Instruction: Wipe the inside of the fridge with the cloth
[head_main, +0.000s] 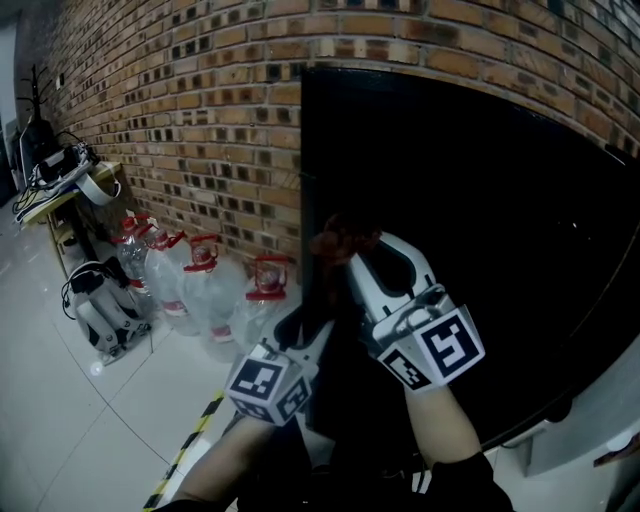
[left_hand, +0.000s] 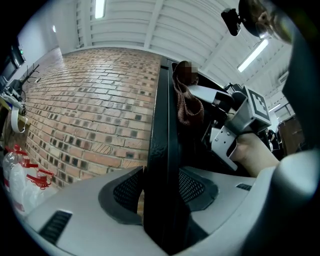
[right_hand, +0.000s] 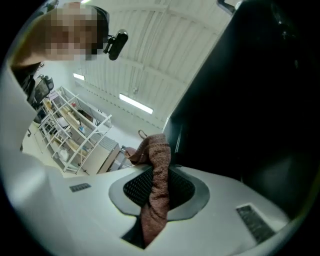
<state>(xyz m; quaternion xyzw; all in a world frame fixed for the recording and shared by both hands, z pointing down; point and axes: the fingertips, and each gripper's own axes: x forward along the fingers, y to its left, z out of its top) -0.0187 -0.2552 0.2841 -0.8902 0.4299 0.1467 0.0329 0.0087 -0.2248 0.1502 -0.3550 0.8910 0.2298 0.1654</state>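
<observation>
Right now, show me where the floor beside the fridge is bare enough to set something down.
Free: the tiled floor left of the striped tape, in front of the water bottles. Crowded: along the brick wall, bottles stand packed from the fridge to the white gear by the table.

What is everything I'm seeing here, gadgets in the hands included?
black fridge door: one, black, right of head view
reddish-brown cloth: one, reddish-brown, in the right gripper
brick wall: one, brown, left of the door
clear plastic water jugs: at least four, red handles, floor by the wall
cluttered table: one, pale, far left
striped floor tape: one strip, yellow-black, on the floor
white wire shelf rack: one, white, far behind in right gripper view
left gripper: one, grey-white, clamped on the door's edge
right gripper: one, grey-white, shut on the cloth
</observation>
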